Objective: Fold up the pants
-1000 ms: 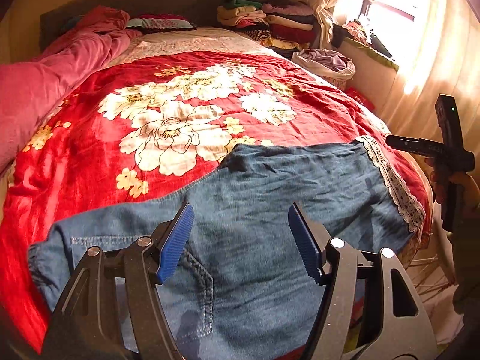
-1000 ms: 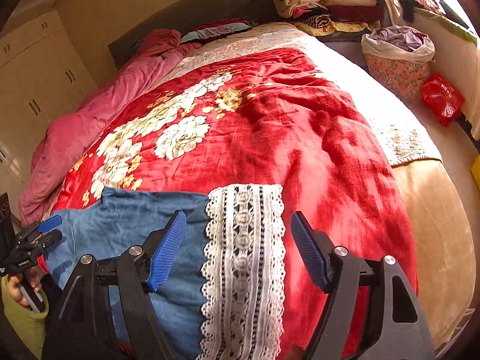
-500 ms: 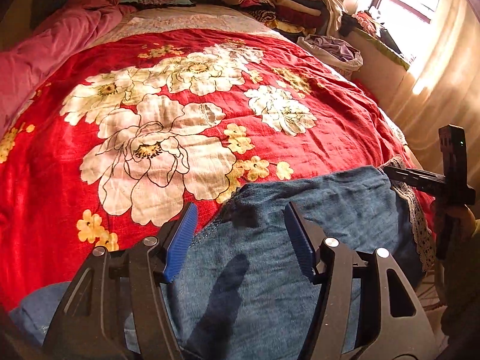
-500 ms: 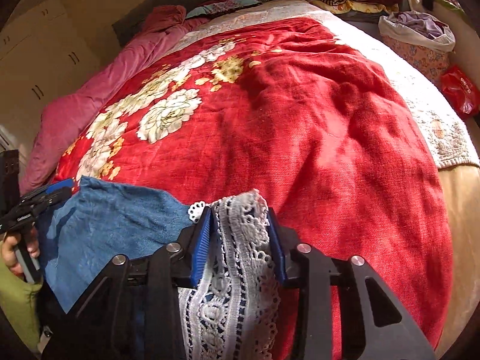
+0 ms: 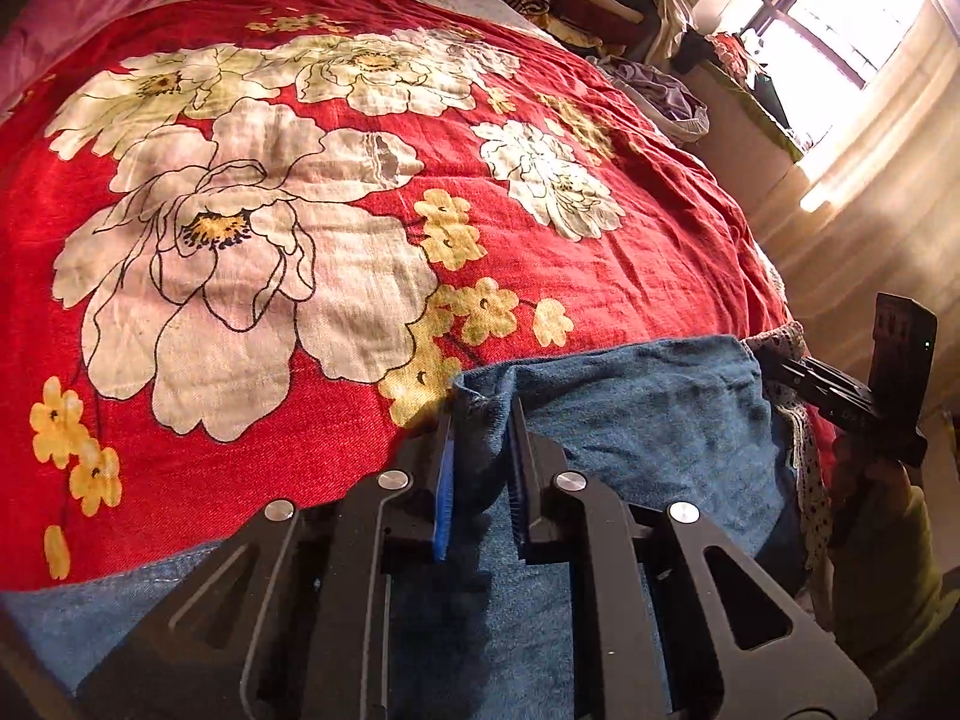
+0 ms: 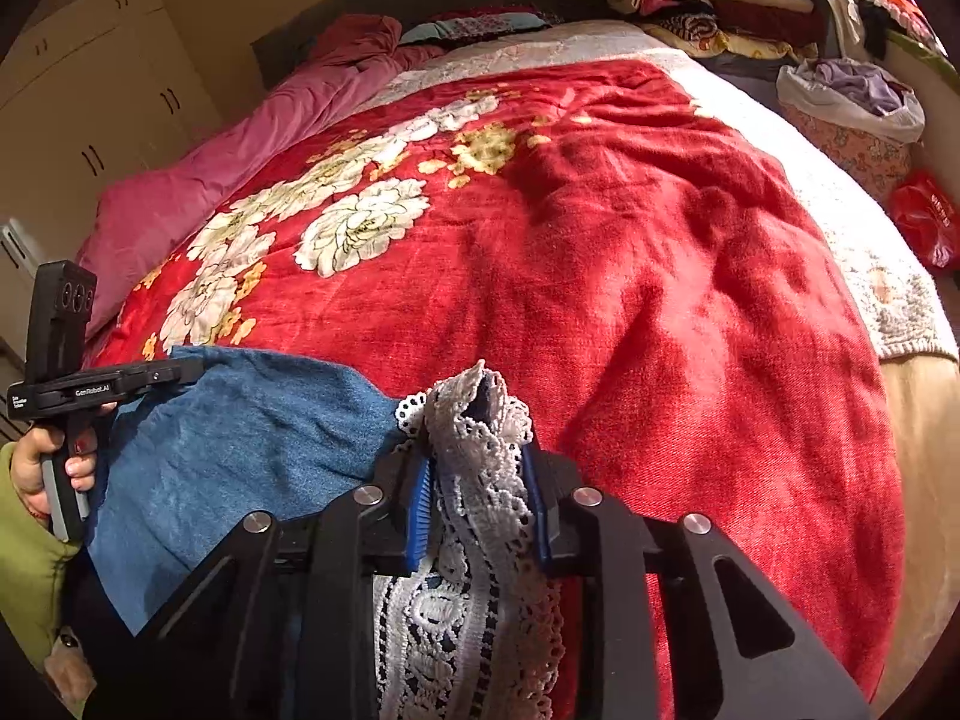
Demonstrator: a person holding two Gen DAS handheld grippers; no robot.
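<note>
The blue denim pants (image 5: 630, 408) lie across the near edge of the bed, with a white lace hem (image 6: 480, 468) at the leg end. My left gripper (image 5: 480, 426) is shut on the upper edge of the denim near the crotch fold. My right gripper (image 6: 477, 468) is shut on the bunched lace hem and lifts it a little off the blanket. The pants also show in the right wrist view (image 6: 252, 438), stretched between both grippers. Each gripper is seen from the other's camera, the right one (image 5: 840, 396) and the left one (image 6: 150, 375).
A red blanket with white flowers (image 5: 300, 210) covers the bed. A pink quilt (image 6: 240, 162) lies along the far left side. Stacked folded clothes (image 6: 720, 0) sit by the headboard. A basket of laundry (image 6: 852, 102) and a red bag (image 6: 924, 222) stand on the floor at right.
Both grippers went from open above the pants to shut on them: the right on the lace hem first, the left on the denim edge afterwards. The cloth is bunched and lifted.
</note>
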